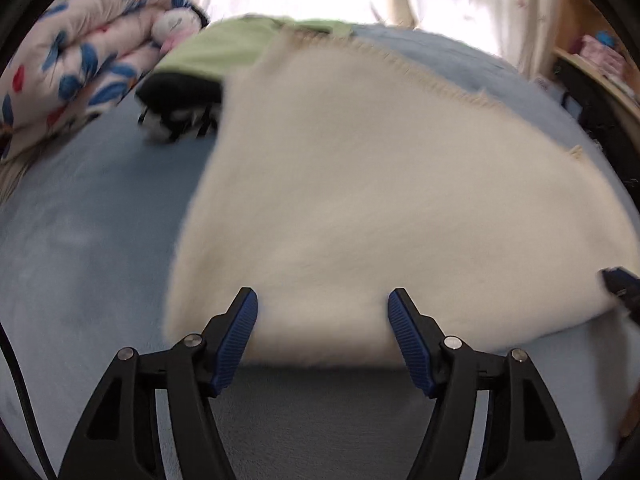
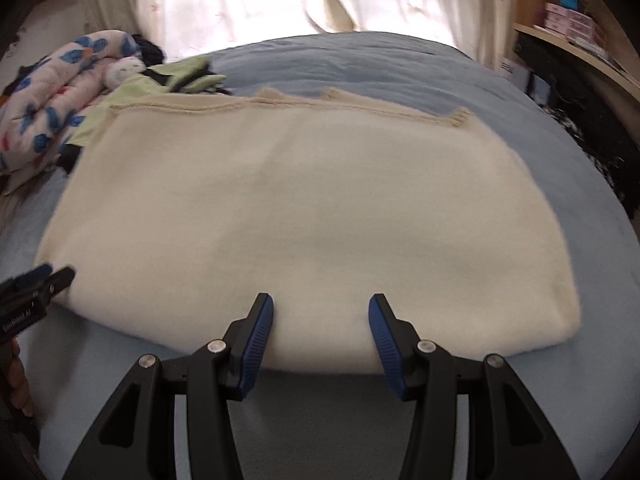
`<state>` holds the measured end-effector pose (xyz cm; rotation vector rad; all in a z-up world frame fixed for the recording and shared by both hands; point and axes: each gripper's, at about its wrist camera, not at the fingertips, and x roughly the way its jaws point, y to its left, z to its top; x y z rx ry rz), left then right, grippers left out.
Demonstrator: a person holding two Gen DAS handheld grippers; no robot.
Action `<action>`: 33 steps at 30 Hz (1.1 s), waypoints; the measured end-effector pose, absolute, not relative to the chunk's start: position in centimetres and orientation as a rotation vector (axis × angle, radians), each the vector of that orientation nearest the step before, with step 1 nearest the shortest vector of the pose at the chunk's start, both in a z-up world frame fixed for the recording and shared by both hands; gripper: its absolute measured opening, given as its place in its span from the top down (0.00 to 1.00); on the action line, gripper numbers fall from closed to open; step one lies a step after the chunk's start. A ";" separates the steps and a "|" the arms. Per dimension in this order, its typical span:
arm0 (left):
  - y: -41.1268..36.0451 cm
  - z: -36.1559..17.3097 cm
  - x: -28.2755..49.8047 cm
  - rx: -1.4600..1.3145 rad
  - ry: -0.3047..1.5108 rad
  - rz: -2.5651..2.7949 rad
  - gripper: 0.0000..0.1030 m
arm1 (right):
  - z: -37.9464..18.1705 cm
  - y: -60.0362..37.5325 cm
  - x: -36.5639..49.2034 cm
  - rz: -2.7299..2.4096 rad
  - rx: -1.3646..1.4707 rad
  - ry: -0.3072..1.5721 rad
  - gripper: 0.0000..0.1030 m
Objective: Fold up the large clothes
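A large cream cloth [image 1: 360, 200] [image 2: 300, 220] with a fringed far edge lies folded flat on the blue bed sheet [image 1: 80, 240] [image 2: 400, 64]. My left gripper [image 1: 322, 300] hovers at the cloth's near folded edge towards its left corner, jaws wide apart and nothing pinched. My right gripper [image 2: 320, 304] stands at the same near edge further right, jaws apart, the pads not pressing the fabric. Each gripper shows at the border of the other's view: the right gripper [image 1: 622, 284] and the left gripper [image 2: 40, 280]. The left wrist view is blurred.
A floral quilt [image 1: 80, 52] [image 2: 60, 96] is bundled at the far left with a small plush toy [image 1: 176, 24]. A green garment [image 1: 216, 48] and a black one [image 1: 180, 96] lie beside it. Curtains [image 2: 240, 0] hang behind; a wooden shelf [image 2: 580, 40] stands at the right.
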<state>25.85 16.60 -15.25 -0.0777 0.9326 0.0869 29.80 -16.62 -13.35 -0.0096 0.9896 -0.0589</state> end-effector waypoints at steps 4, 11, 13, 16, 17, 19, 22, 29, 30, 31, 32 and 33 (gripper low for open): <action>17.9 -14.7 25.5 -0.109 0.923 0.108 0.35 | -13.5 -21.0 29.3 -0.150 0.058 1.009 0.51; 17.6 -13.7 25.2 -0.112 0.951 0.133 0.35 | -12.5 -22.1 27.4 -0.169 0.112 1.014 0.51; 17.5 -13.1 24.7 -0.121 0.958 0.129 0.35 | -12.2 -21.8 26.9 -0.147 0.129 1.017 0.51; 16.7 -11.8 23.4 -0.126 0.953 0.118 0.35 | -11.5 -21.0 26.2 -0.120 0.131 1.007 0.51; 16.5 -11.4 23.1 -0.124 0.947 0.114 0.35 | -11.2 -20.7 25.9 -0.110 0.134 1.002 0.51; 16.1 -10.4 22.3 -0.117 0.933 0.107 0.34 | -10.4 -20.1 25.2 -0.090 0.140 0.986 0.51; 15.8 -9.2 21.3 -0.129 0.920 0.096 0.31 | -9.1 -19.3 24.0 -0.074 0.129 0.952 0.51; 14.9 -7.7 18.5 -0.239 0.923 0.011 0.30 | -7.4 -17.8 21.3 -0.031 0.124 0.908 0.51; 14.8 -7.8 18.1 -0.273 0.926 -0.007 0.29 | -7.3 -17.6 21.0 -0.026 0.124 0.901 0.51; 14.9 -8.0 17.9 -0.301 0.931 -0.021 0.29 | -7.3 -17.4 20.7 -0.023 0.121 0.896 0.51; 14.9 -8.4 17.6 -0.337 0.939 -0.039 0.29 | -7.3 -17.2 20.4 -0.020 0.117 0.892 0.51; 15.0 -8.8 17.5 -0.374 0.944 -0.058 0.29 | -7.4 -16.9 20.3 -0.019 0.115 0.889 0.51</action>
